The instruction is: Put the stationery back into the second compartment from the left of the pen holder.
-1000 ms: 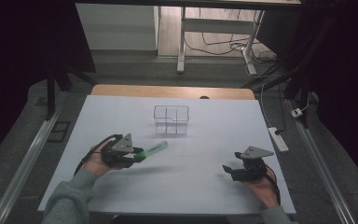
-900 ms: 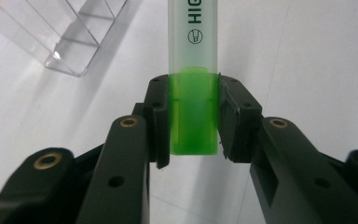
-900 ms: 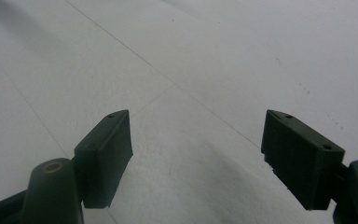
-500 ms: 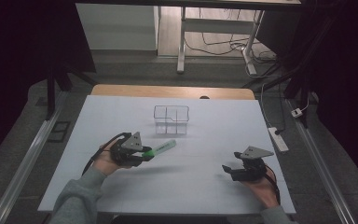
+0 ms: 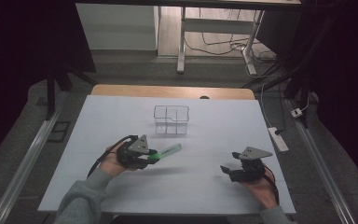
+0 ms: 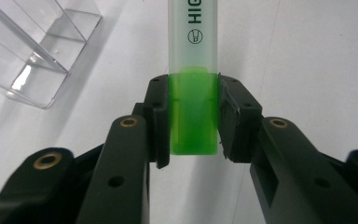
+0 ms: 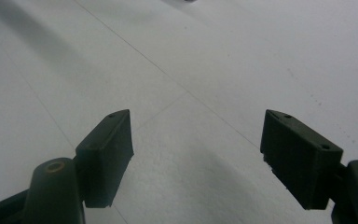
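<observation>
A green highlighter (image 5: 165,152) with a pale translucent cap sticks out of my left gripper (image 5: 150,157), pointing right and slightly toward the far side. In the left gripper view the pads press on both sides of its green barrel (image 6: 193,112), so my left gripper (image 6: 193,116) is shut on it. A clear plastic organizer (image 5: 171,120) with several compartments stands on the table beyond the pen's tip, and its corner (image 6: 37,51) lies up and to the left of the jaws. My right gripper (image 5: 225,170) rests low at the near right; its jaws (image 7: 198,154) stand wide apart with nothing between them.
The white table (image 5: 214,135) ends in a wooden strip at the far edge. A power strip (image 5: 279,139) lies by the right edge. Beyond the table stand desk legs and cables on the floor.
My left gripper has carried the highlighter to the right, closer to the clear organizer. The right gripper has stayed where it was.
</observation>
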A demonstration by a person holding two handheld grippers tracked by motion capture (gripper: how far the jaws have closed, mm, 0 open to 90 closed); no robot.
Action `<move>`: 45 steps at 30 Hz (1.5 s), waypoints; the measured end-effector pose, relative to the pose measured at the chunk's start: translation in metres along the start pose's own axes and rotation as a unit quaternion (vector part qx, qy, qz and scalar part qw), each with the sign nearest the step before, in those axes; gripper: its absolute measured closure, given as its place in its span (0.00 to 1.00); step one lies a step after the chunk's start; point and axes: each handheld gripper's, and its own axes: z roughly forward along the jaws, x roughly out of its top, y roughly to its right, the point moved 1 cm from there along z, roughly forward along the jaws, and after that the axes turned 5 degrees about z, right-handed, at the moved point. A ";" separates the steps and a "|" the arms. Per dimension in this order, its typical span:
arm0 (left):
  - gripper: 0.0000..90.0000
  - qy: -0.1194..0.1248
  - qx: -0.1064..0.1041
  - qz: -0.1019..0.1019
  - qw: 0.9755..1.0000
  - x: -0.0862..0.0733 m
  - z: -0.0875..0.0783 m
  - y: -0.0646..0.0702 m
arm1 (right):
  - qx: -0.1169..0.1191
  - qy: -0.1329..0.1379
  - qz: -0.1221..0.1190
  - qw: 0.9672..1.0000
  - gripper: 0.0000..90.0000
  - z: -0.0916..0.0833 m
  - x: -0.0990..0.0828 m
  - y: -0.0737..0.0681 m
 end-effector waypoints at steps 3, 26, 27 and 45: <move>0.74 0.001 -0.002 0.005 1.000 0.002 0.002 0.002 | 0.003 0.002 -0.007 1.000 0.28 -0.001 0.003 -0.004; 0.74 -0.032 0.005 0.018 0.999 0.013 0.020 0.009 | 0.030 0.019 -0.036 0.999 0.31 0.005 0.022 -0.026; 0.74 -0.032 0.004 0.018 0.999 0.014 0.021 0.010 | 0.032 0.022 -0.044 0.998 0.32 0.007 0.026 -0.029; 0.74 -0.040 -0.004 0.025 0.999 0.027 0.033 0.012 | 0.064 0.007 -0.094 0.994 0.32 0.018 0.066 -0.048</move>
